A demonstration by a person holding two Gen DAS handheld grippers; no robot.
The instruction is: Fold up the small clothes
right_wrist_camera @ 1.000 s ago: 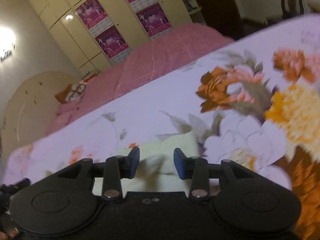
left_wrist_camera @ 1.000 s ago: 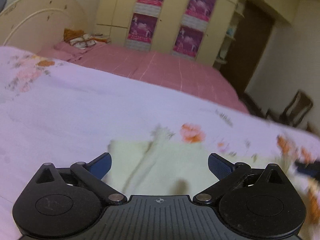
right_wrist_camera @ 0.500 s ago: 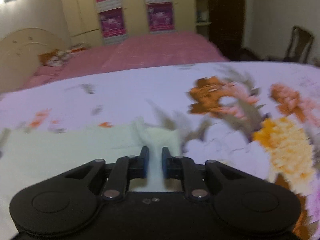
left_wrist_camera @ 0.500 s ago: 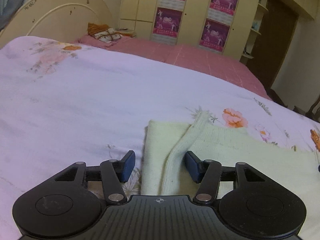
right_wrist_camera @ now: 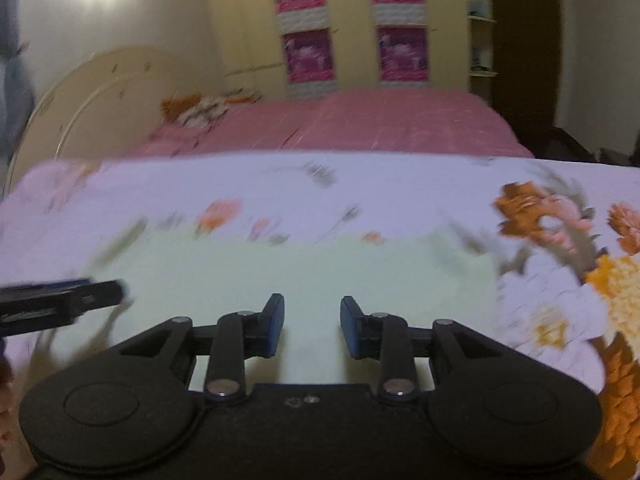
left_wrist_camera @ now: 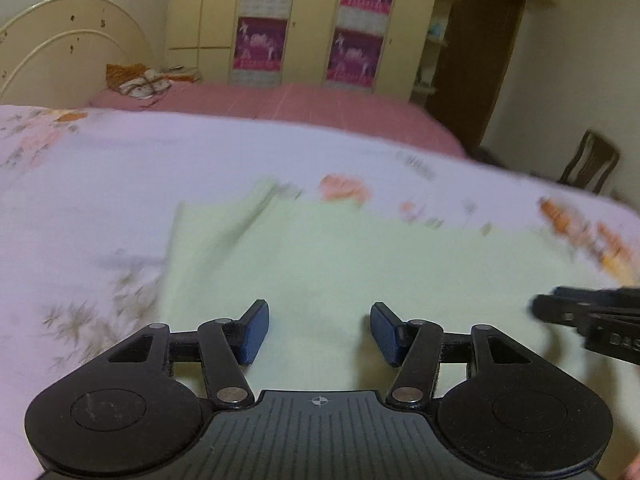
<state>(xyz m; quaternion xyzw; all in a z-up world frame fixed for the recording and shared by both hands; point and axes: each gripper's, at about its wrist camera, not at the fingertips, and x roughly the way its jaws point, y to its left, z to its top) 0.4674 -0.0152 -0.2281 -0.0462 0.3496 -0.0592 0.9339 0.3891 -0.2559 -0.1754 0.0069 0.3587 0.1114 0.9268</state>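
Observation:
A pale yellow-green knitted garment [left_wrist_camera: 360, 264] lies flat on the floral lilac bedsheet [left_wrist_camera: 100, 184]; it also shows in the right wrist view [right_wrist_camera: 312, 268]. My left gripper [left_wrist_camera: 319, 332] is open and empty over the garment's near left part. My right gripper [right_wrist_camera: 312, 326] is open and empty over its near right part. The right gripper shows at the right edge of the left wrist view [left_wrist_camera: 588, 316], and the left gripper at the left edge of the right wrist view [right_wrist_camera: 60, 300]. Both views are motion-blurred.
A second bed with a pink cover [left_wrist_camera: 288, 108] lies beyond, with a cream headboard [left_wrist_camera: 68, 56] and folded cloth [left_wrist_camera: 140, 80] on it. Cream wardrobes with pink posters [left_wrist_camera: 312, 20] line the back wall. A dark doorway [left_wrist_camera: 476, 60] and wooden chair [left_wrist_camera: 588, 164] are at right.
Both grippers have opened and pulled back from the garment's side edges toward its middle. The right one, shut on the edge half a second ago, has let go. The garment lies flat.

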